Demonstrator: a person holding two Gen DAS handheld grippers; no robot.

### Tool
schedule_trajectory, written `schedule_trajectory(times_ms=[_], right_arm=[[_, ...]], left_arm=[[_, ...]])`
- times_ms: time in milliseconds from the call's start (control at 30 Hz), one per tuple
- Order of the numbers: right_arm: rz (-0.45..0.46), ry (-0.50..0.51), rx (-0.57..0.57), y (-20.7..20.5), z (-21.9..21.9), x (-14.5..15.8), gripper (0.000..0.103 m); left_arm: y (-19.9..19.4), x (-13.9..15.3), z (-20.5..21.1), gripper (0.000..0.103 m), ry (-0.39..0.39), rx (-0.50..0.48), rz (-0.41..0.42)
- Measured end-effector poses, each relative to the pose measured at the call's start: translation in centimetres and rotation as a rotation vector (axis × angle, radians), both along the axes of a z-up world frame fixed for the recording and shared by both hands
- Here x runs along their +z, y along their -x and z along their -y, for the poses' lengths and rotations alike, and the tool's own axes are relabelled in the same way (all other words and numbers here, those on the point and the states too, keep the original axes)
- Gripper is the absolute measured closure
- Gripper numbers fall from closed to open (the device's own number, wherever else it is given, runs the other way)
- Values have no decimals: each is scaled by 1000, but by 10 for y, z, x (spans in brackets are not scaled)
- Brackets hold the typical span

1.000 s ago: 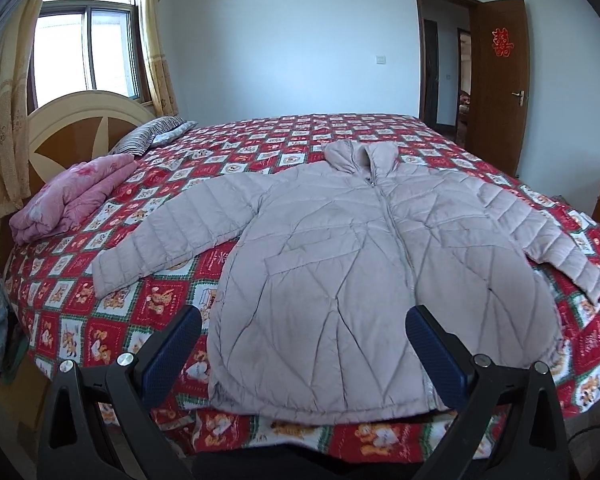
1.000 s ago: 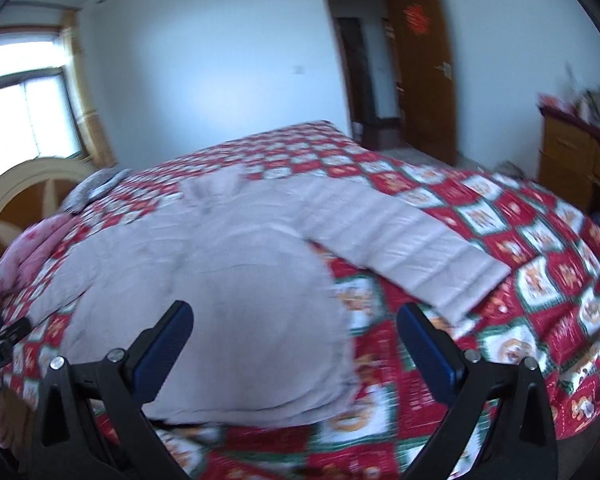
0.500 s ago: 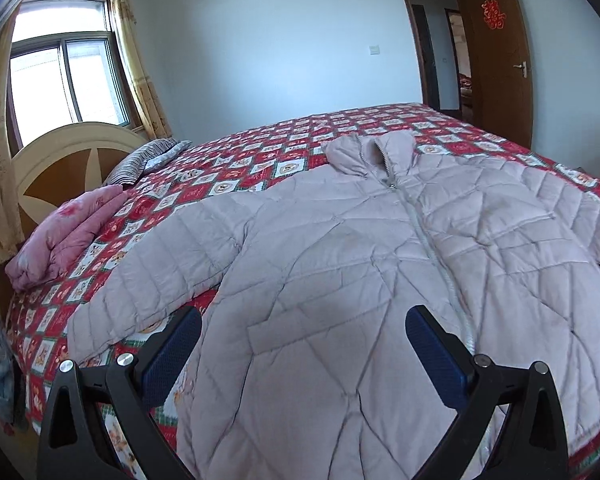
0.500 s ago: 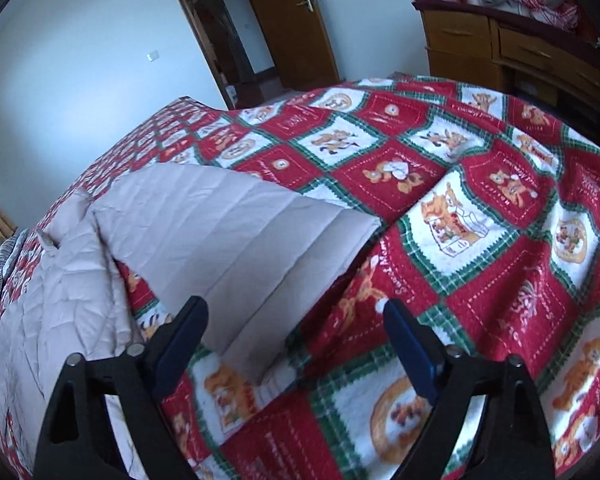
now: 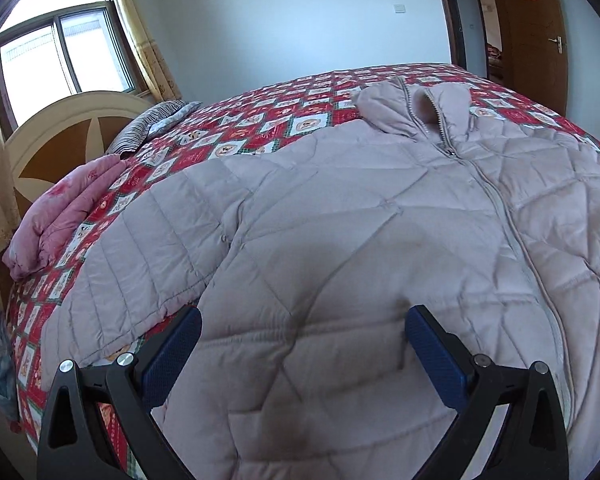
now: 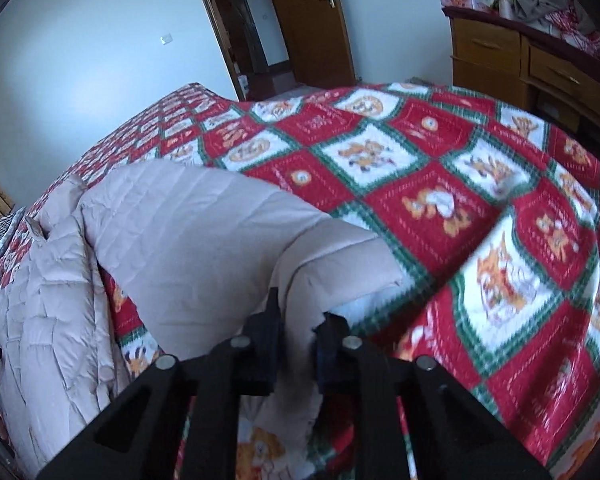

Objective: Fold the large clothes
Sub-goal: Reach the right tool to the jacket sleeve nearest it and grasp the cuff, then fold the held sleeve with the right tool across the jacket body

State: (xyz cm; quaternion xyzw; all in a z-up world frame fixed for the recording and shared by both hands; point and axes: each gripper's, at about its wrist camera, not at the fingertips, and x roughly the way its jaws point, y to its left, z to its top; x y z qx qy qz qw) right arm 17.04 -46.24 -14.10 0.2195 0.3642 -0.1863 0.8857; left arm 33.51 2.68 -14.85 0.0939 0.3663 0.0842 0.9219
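The quilted jacket (image 5: pixel 380 240) lies flat on the bed (image 6: pixel 440 184). Right tongs (image 6: pixel 296 344) are closing, pinching its sleeve cuff (image 6: pixel 332 264). Left tongs (image 5: pixel 300 344) hover spread above the jacket body.

left gripper (image 5: pixel 302 340): jaws wide apart, low over jacket front, nothing between pads | jacket (image 5: pixel 380 240): pale quilted, zipped, spread flat on red patterned bedspread (image 5: pixel 260 120) | pink folded blanket (image 5: pixel 60 216): by headboard (image 5: pixel 40 140)
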Motion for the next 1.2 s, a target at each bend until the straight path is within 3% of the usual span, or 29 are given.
schedule_trajectory(times_ms=[133, 367, 733, 933, 1200], right_arm=[[18, 39, 2, -18, 4, 17, 91], [105, 164, 88, -62, -18, 74, 92], [242, 329, 398, -133, -145, 147, 93], [288, 425, 579, -161, -228, 159, 93], [271, 444, 766, -196, -313, 131, 93]], left_arm=[[-17, 2, -6, 1, 20, 12, -1], [-54, 9, -11, 1, 22, 30, 12], [-68, 12, -27, 1, 90, 47, 7], [-64, 15, -42, 1, 99, 66, 11], [-61, 22, -71, 1, 124, 113, 37]])
